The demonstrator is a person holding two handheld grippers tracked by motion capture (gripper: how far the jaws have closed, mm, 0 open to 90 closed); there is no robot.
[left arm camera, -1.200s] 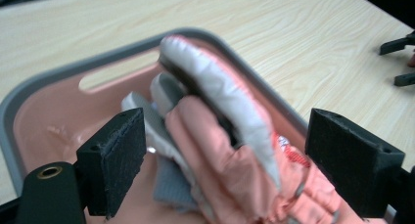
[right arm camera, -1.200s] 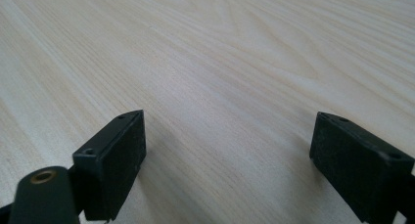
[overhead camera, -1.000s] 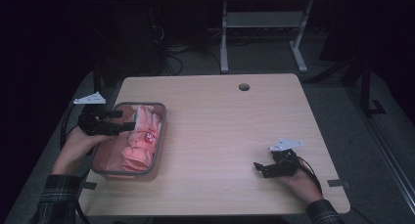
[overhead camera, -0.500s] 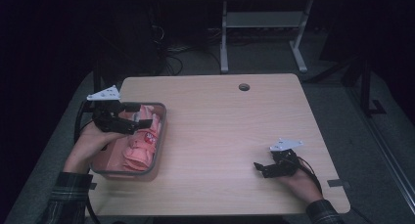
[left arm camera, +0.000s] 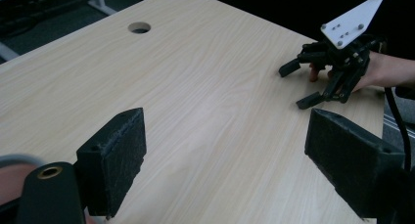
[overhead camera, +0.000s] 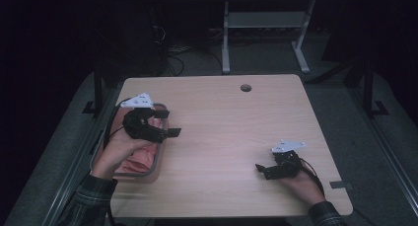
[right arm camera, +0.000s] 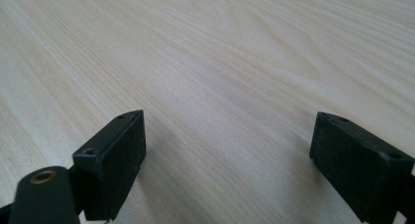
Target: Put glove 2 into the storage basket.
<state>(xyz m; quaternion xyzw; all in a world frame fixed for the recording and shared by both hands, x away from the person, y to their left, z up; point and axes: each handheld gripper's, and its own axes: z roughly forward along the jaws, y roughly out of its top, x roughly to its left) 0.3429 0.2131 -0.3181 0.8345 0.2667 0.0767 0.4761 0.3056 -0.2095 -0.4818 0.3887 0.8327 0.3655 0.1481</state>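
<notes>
Light wooden table (overhead camera: 222, 137) with a round hole (overhead camera: 245, 88), on grey floor (overhead camera: 345, 112) in a dark room. Left gripper (overhead camera: 167, 123) and right gripper (overhead camera: 262, 170): jaws wide apart, holding nothing.

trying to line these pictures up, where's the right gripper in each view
High view: right gripper sits low and right on the table.
Left gripper view: upper right, jaws open, across bare wood.
Right gripper view: its own open jaws rise from the bottom.
Shared landmark: the light wood tabletop; its round hole appears in two views.
</notes>
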